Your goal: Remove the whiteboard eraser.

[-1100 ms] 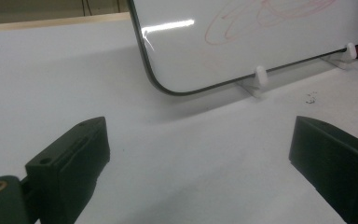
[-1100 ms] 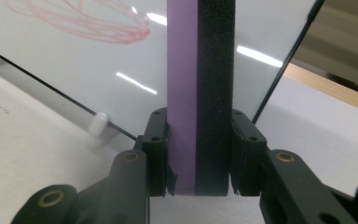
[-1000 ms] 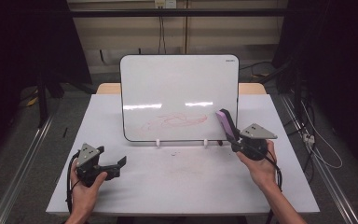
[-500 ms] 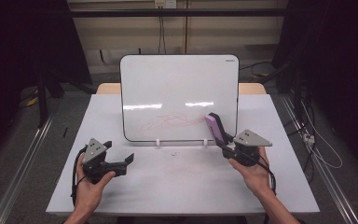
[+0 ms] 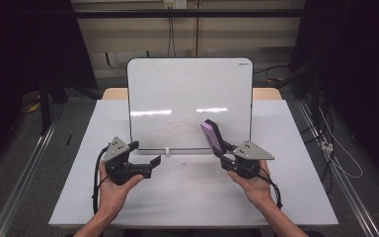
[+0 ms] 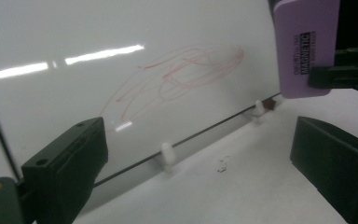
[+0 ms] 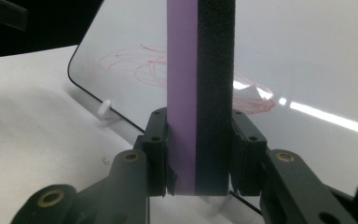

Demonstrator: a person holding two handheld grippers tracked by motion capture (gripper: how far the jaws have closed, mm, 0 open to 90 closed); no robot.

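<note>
The right gripper (image 5: 225,152) is clamped on a magnetic whiteboard eraser (image 5: 212,136), jaws pressed against its two broad faces near the lower end, so that most of the eraser projects ahead of the jaws toward the whiteboard (image 5: 190,89). In the right gripper view the eraser (image 7: 200,93) shows a rigid purple plastic back on one side and a black felt pad on the other. It is judged light and stiff on the plastic side, slightly compressible on the felt side. The present hold across both faces looks secure, and the plastic is smooth, so a firm clamp is advisable. The red marker scribble (image 5: 177,129) lies just ahead of the eraser tip and to the side of it, low on the board; whether felt and board are in contact cannot be told. The left gripper (image 5: 147,153) is wide open and holds nothing. Its jaws frame the lower board edge, and one of the small white support pegs (image 6: 166,155) lies ahead between them. No containers are present on the white table (image 5: 187,197).
</note>
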